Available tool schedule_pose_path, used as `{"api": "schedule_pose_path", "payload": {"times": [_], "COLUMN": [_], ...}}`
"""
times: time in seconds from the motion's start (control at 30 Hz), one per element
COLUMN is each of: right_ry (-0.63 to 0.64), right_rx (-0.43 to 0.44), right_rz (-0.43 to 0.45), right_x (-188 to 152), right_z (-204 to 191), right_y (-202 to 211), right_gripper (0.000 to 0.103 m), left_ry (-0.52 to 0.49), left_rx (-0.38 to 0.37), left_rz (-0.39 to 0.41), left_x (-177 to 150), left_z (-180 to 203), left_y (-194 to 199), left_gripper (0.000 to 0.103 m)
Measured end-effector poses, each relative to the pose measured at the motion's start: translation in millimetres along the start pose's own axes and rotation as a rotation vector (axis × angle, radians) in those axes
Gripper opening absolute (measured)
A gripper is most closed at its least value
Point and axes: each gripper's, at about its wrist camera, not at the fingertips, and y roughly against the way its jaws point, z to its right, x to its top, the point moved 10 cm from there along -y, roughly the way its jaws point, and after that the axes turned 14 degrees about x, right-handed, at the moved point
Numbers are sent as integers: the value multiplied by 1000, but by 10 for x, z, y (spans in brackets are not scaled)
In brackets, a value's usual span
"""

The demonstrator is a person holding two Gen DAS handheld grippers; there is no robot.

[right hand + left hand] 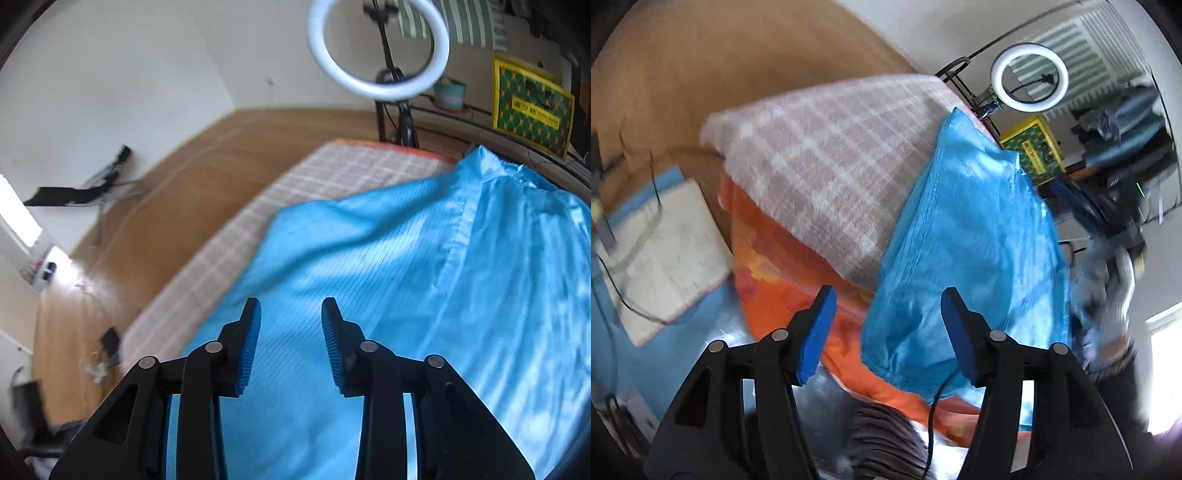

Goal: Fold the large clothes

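The blue garment (pixel 388 266) lies on the checked blanket (pixel 827 162); both the left gripper (pixel 886 314) and right gripper (pixel 291 325) are apart, holding nothing.

The left gripper (pixel 888 334) points down at a slant, and its jaws stand wide apart with nothing between them. The right gripper (pixel 291 341) points down too. Its jaws are apart, not so wide, and hold nothing.

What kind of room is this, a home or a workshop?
Most likely a room in a home, set up for filming. A blue garment lies on a checked blanket over wooden flooring, and a ring light stands at the far end, near a yellow box.
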Motion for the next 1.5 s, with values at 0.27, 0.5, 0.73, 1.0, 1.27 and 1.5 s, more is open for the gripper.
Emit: {"api": "schedule_pose_path", "payload": {"times": [0.27,0.5,0.73,1.0,1.27,1.5], "right_ry": [-20,-19,3,38,58,96], "right_rx": [75,31,20,-55,-198,-326], "right_rz": [-6,-72,80,246,365,407], "right_x": [-850,-1438,-1068,-823,-654,-608], "right_z": [-506,-662,-790,-886,-650,-479], "right_y": [549,546,1188,2027,2805,3271], "right_gripper": [47,47,47,47,47,47], "left_ry": [109,-20,-305,-420,-550,-540], "left_rx": [-84,-28,26,63,47,14], "left_rz": [-86,-96,127,317,443,399], "left_x": [74,112,649,1403,1571,1343], "left_z": [27,325,1024,1628,2378,2401], "left_y": [-350,-265,910,2028,2663,2359], "left_gripper": [60,60,60,60,60,60]}}
